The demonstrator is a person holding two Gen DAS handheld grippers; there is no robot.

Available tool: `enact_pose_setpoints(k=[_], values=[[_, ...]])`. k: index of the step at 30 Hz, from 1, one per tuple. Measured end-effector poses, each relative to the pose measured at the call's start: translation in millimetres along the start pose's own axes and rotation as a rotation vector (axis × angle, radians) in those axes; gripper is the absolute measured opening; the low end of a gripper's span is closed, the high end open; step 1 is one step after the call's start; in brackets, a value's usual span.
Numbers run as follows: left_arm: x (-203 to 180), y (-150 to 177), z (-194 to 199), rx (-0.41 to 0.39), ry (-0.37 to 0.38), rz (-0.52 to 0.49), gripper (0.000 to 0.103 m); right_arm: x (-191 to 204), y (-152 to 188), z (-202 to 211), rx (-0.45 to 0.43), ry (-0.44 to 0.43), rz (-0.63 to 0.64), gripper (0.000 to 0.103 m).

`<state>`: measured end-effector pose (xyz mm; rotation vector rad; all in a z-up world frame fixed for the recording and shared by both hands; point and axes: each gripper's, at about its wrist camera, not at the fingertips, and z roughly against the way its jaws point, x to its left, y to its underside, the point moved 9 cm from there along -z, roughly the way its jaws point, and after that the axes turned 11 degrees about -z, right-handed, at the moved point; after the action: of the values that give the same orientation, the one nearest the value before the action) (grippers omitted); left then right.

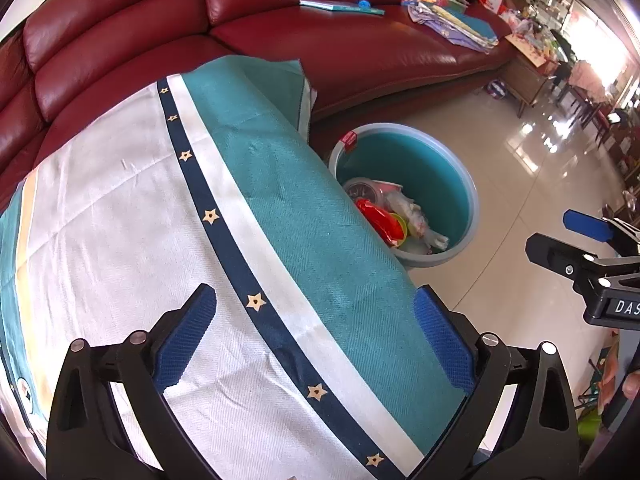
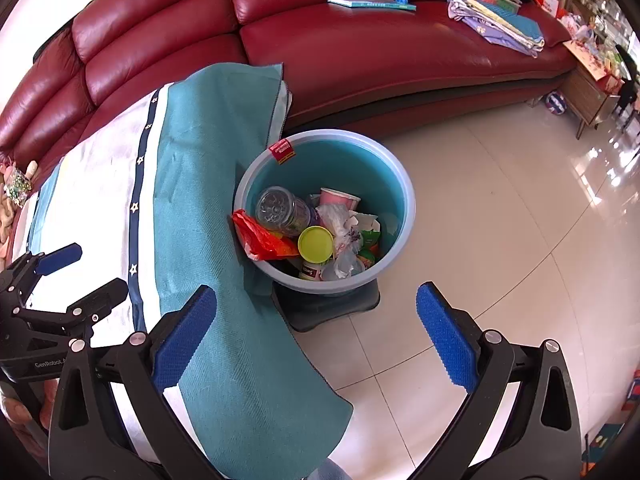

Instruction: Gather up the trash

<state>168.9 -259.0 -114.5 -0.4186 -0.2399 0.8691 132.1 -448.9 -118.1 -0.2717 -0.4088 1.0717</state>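
Observation:
A blue plastic bucket point(image 2: 396, 168) stands on the tiled floor beside the table and holds trash: a clear jar point(image 2: 280, 210), a red wrapper point(image 2: 260, 238), a yellow-green lid point(image 2: 316, 243), a pink paper cup point(image 2: 338, 199) and crumpled paper. From the left wrist view the bucket point(image 1: 440, 168) shows past the table's edge. My right gripper point(image 2: 316, 336) hangs open above the floor in front of the bucket, with nothing between its blue pads. My left gripper point(image 1: 316, 336) is open over the tablecloth point(image 1: 120, 220), empty. Each gripper shows at the edge of the other's view.
A teal and white cloth with a navy star stripe point(image 2: 138, 184) covers the table and hangs over its edge near the bucket. A red leather sofa point(image 2: 360, 52) curves behind, with a book point(image 2: 370, 2) and a stack of cloths and papers point(image 2: 496, 20). Glossy floor tiles point(image 2: 500, 220) spread to the right.

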Motion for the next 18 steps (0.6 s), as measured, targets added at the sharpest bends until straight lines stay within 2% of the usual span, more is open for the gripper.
enact_pose_setpoints(k=[18], values=[[8.7, 18.1, 13.1, -0.010, -0.017, 0.043, 0.099, 12.8, 21.0, 2.6, 0.008, -0.025, 0.020, 0.096]])
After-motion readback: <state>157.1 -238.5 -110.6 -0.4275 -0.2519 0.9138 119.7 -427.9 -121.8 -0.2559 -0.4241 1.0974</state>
